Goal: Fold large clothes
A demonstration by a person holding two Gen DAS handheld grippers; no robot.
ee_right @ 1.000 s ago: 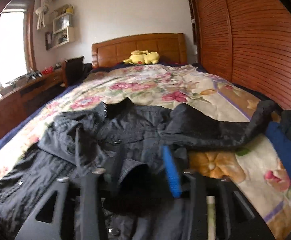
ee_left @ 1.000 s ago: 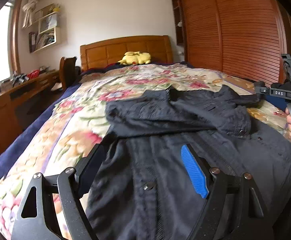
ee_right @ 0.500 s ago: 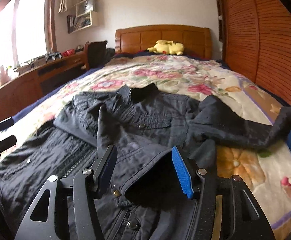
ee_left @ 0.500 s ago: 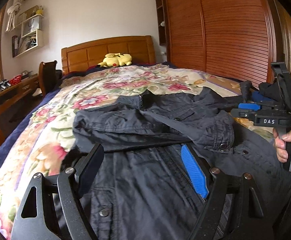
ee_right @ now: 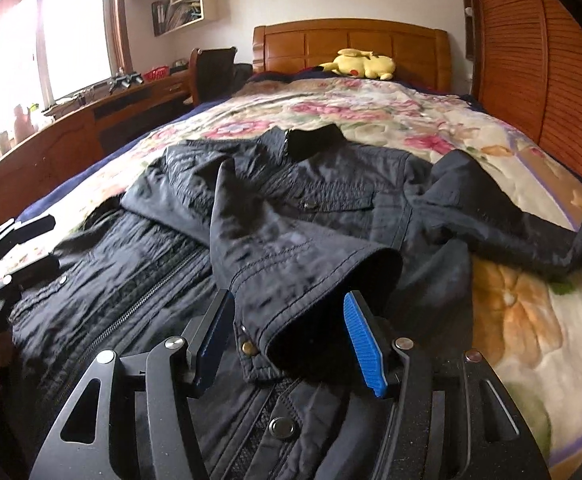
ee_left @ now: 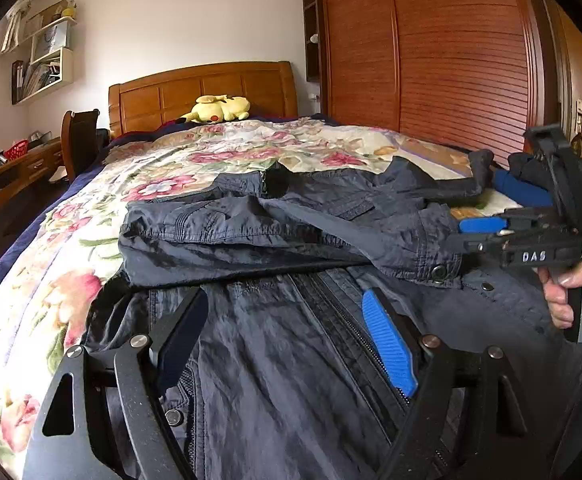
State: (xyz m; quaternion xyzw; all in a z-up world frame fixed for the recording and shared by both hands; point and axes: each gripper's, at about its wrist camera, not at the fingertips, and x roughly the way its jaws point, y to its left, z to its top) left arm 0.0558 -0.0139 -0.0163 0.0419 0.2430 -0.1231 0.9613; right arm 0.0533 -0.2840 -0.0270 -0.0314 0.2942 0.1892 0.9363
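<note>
My right gripper (ee_right: pixel 291 340) has its jaws about half apart, straddling the cuff (ee_right: pixel 311 312) of the folded-in sleeve; the pads don't look pressed on it, so nothing gripped. Jaws have just been opening a bit, with the cuff between them. My left gripper (ee_left: pixel 287 340) is wide open, hovering low over the front panel beside the zipper (ee_left: pixel 347 328), holding nothing. My right hand (ee_left: pixel 567 296) on its handle shows at the right edge of the left view.

The dark jacket (ee_right: pixel 291 200) lies face up on the floral bedspread (ee_right: pixel 391 120), collar toward the headboard (ee_right: pixel 351 44), one sleeve crossed over the chest, the other sleeve (ee_right: pixel 531 224) still flung out toward the wardrobe side.

Handling guess: thin, soft shell fabric, light, a bit slick, wrinkles easily, will sag from any pinch point. Snaps and zipper add stiff lines. Best holds look like cuffs, hem corners, shoulder seams, where it's stitched double.

Room: plenty of open bedspread beyond the collar and on the left. On the right, the outstretched sleeve ends near the bed edge, beside some blue clothes (ee_left: pixel 519 192). Plush toy (ee_right: pixel 359 64) well clear.
</note>
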